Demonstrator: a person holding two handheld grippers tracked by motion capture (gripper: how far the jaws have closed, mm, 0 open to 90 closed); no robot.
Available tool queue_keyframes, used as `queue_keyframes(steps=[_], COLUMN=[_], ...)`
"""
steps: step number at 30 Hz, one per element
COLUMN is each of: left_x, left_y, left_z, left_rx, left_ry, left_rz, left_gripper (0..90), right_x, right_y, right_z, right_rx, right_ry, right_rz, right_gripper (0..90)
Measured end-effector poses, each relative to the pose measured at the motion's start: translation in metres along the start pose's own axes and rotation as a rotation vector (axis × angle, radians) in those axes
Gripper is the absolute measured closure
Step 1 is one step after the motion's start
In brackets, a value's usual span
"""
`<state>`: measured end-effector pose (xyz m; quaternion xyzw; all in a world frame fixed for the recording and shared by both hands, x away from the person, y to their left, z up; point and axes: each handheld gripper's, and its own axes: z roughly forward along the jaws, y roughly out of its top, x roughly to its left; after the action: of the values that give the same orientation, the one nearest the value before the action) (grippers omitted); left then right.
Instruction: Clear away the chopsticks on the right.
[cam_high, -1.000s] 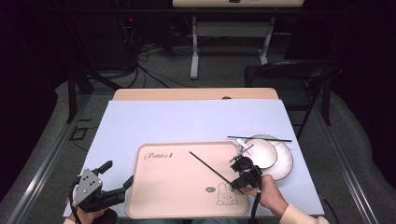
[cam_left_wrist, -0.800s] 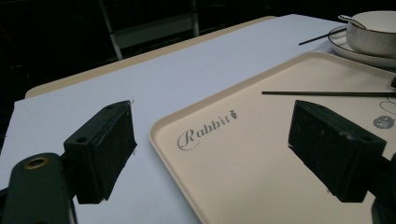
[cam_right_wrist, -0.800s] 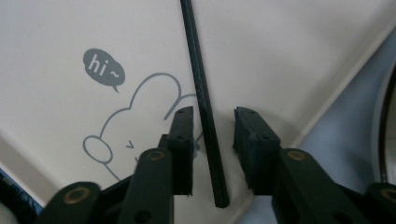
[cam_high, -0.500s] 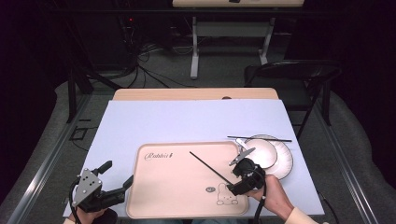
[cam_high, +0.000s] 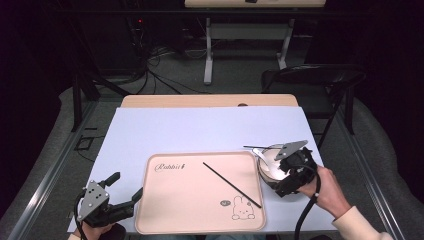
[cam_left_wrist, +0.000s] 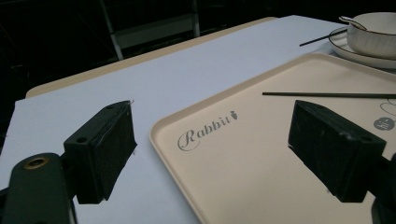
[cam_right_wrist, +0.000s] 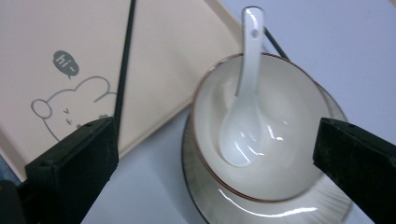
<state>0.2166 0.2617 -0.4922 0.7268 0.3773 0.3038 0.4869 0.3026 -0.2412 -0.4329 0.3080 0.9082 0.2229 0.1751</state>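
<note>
A white bowl (cam_right_wrist: 280, 154) with a white ceramic spoon (cam_right_wrist: 245, 107) in it stands on a plate (cam_right_wrist: 280, 210), just right of the beige tray (cam_high: 200, 200). My right gripper (cam_right_wrist: 215, 163) hovers over the bowl (cam_high: 267, 167), open wide, a jaw on each side and nothing held. One black chopstick (cam_high: 232, 185) lies slanted on the tray; another chopstick (cam_high: 255, 147) lies behind the bowl. My left gripper (cam_high: 125, 186) is open at the tray's near left corner, empty, one jaw over the tray (cam_left_wrist: 243, 154) and one over the cloth.
A pale blue cloth (cam_high: 210, 127) covers the wooden table (cam_high: 210, 100). The tray carries a "Rabbit" word (cam_left_wrist: 205, 131) and a rabbit drawing (cam_high: 242, 209). A black chair (cam_high: 315, 80) stands beyond the far right corner, with cables on the floor behind.
My right gripper has moved right and a little away from me, from the tray's right edge to over the bowl. The left gripper has stayed put.
</note>
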Motion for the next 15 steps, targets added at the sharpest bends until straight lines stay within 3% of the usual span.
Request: queue_keyframes(steps=[3,7,8,10,12,15], left_x=[0.000,0.000,0.000,0.000,0.000,0.000], left_y=[0.000,0.000,0.000,0.000,0.000,0.000], left_z=[0.000,0.000,0.000,0.000,0.000,0.000], left_rx=[0.000,0.001,0.001,0.000,0.000,0.000], left_ry=[0.001,0.000,0.001,0.001,0.001,0.002], left_rz=[0.002,0.001,0.002,0.001,0.000,-0.001], left_gripper=[14.6,14.6,14.7,14.6,14.6,14.7], right_x=[-0.011,-0.030,-0.042,-0.047,-0.061,-0.071], right_y=[-0.001,-0.002,-0.001,-0.001,-0.001,0.000], right_z=[-0.005,-0.012,-0.012,-0.012,-0.010,-0.008], right_rx=[0.006,0.042,0.069,0.069,0.108,0.133], right_ry=[-0.008,-0.023,-0.030,-0.016,-0.011,-0.014], right_rz=[-0.014,-0.076,-0.102,-0.126,-0.151,-0.165], right_gripper=[0.0,0.0,0.0,0.0,0.0,0.0])
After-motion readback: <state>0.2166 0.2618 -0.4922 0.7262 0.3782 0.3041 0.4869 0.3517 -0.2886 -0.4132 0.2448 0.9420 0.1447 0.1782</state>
